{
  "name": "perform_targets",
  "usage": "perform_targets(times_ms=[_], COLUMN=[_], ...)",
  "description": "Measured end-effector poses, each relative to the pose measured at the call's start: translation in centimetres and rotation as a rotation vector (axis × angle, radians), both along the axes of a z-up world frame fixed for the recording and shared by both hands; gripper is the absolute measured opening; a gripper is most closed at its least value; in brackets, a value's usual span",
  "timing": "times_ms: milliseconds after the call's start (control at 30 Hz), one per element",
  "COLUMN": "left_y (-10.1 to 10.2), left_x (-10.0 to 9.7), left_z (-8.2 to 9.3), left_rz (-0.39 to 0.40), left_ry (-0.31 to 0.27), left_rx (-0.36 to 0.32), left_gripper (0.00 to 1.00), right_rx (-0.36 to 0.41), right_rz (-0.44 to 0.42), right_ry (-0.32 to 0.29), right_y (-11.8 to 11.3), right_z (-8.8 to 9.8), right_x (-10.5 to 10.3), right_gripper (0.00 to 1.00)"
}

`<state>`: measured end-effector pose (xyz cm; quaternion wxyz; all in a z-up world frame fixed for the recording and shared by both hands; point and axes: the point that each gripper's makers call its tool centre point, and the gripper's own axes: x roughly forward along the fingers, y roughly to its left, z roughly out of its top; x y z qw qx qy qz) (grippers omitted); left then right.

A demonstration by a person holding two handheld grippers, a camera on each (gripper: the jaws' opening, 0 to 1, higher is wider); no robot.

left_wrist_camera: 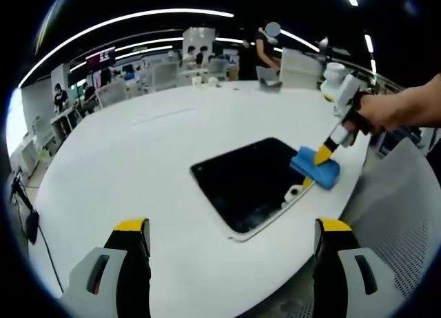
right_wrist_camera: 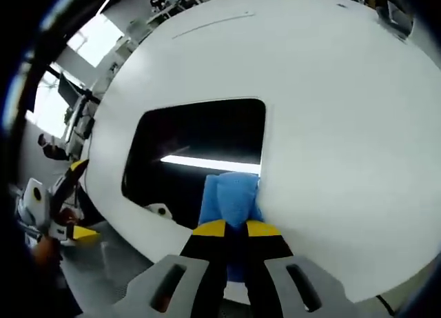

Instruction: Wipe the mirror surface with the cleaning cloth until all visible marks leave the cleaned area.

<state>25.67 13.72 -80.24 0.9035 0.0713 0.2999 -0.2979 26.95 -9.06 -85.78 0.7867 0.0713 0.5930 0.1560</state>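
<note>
Yellow-tipped left tongs (left_wrist_camera: pixel 231 243) are held wide and empty over the table (left_wrist_camera: pixel 138 152), while the cloth (right_wrist_camera: pixel 231 197) is pinched by the right tongs (right_wrist_camera: pixel 234 228) at the mirror (right_wrist_camera: pixel 200 135) edge, a wiping sweep across being called for next.

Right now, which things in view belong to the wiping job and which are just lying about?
Job:
- mirror
- blue cleaning cloth, at the mirror's edge
- right gripper, shut on the cloth

Lying about:
- left gripper, open above the white table
- background desks and people
</note>
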Motion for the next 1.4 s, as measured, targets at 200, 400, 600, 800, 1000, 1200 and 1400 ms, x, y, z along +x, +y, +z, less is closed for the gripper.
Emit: perform_targets(times_ms=[200, 400, 600, 800, 1000, 1200, 1400], left_y=[0.0, -0.1, -0.1, -0.1, 0.0, -0.1, -0.2], left_x=[0.0, 0.1, 0.0, 0.0, 0.0, 0.0, -0.1], left_z=[0.0, 0.1, 0.0, -0.1, -0.1, -0.1, -0.1], left_rz=[0.000, -0.009, -0.003, -0.010, -0.009, -0.021, -0.023], left_ry=[0.001, -0.007, 0.006, 0.001, 0.001, -0.001, -0.003], left_rx=[-0.001, 0.000, -0.007, 0.000, 0.006, 0.017, 0.019], left_gripper=[1.00, 1.00, 1.00, 1.00, 1.00, 1.00, 1.00], right_rx=[0.003, -0.002, -0.004, -0.005, -0.007, -0.003, 0.000], right_rz=[0.005, 0.010, 0.005, 0.009, 0.019, 0.015, 0.020], right_ry=[0.015, 0.012, 0.019, 0.022, 0.017, 0.019, 0.014], right_y=[0.1, 0.1, 0.1, 0.5, 1.0, 1.0, 1.4], right_z=[-0.1, -0.1, 0.0, 0.0, 0.0, -0.1, -0.2], right_x=[-0.2, -0.2, -0.3, -0.2, -0.1, 0.0, 0.2], right_gripper=[0.03, 0.03, 0.03, 0.03, 0.03, 0.03, 0.03])
